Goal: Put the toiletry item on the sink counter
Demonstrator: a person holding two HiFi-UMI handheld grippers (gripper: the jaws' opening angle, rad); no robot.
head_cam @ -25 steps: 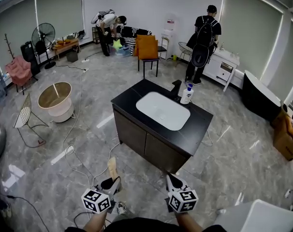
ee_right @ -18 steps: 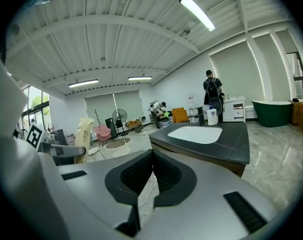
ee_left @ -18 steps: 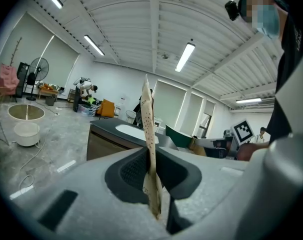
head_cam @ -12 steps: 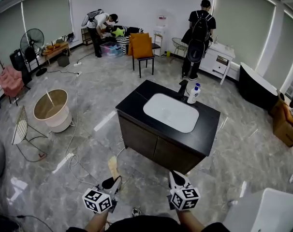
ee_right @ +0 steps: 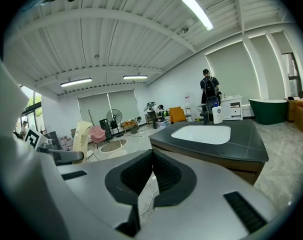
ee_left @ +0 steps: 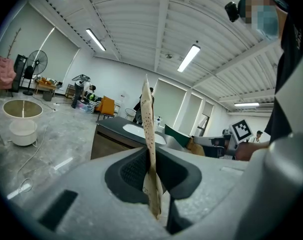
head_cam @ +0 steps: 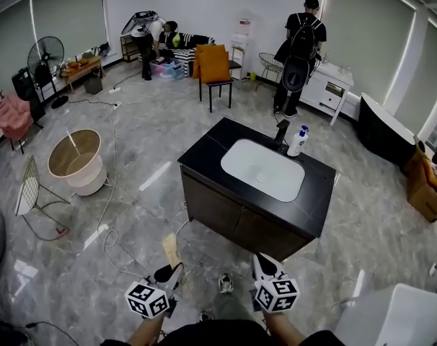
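Note:
A flat beige packet [head_cam: 170, 251] with dark speckles stands upright in my left gripper [head_cam: 169, 269], which is shut on its lower part; in the left gripper view the packet [ee_left: 148, 129] rises between the pads of that gripper [ee_left: 150, 151]. My right gripper [head_cam: 260, 264] is shut with nothing in it, its pads meeting in the right gripper view [ee_right: 151, 156]. Both hang low over the floor, in front of the black sink counter [head_cam: 204, 157] with its white basin [head_cam: 262, 169]. Behind the basin stand a black faucet [head_cam: 281, 132] and a white pump bottle [head_cam: 298, 141].
Cables [head_cam: 110, 229] trail over the grey floor left of the counter. A round tub [head_cam: 77, 157] and a wire rack [head_cam: 32, 189] stand at the left. A person with a backpack [head_cam: 301, 49] stands by a white cabinet [head_cam: 332, 92]. An orange chair [head_cam: 215, 67] is behind.
The view has shifted: the counter now sits a little further right, and a shoe shows on the floor between the grippers. Both grippers keep their pose, the packet still held.

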